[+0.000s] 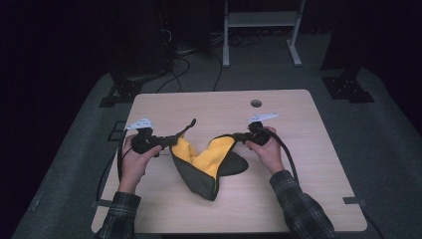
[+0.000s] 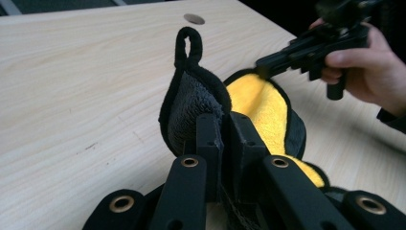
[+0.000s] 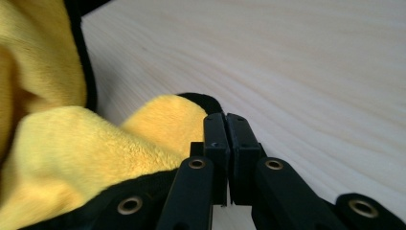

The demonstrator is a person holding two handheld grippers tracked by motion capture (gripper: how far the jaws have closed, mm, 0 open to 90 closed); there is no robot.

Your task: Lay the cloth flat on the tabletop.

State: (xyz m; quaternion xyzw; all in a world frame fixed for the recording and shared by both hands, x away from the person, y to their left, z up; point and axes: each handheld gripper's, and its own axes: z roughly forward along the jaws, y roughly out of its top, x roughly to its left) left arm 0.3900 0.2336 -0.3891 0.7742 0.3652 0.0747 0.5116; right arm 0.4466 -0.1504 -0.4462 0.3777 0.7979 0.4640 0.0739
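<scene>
Pale wooden bench (image 1: 298, 164) carries the cloth (image 1: 206, 167). My left claw (image 1: 171, 140) is closed on its grey edge beside the loop, and my right claw (image 1: 238, 137) is closed on the yellow corner, so both ends hang lifted for spreading.

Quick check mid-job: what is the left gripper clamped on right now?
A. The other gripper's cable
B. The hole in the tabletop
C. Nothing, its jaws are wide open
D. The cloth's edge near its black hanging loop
D: in the left gripper view the left gripper has its jaws pinched on the grey-and-yellow cloth just below the loop.
</scene>
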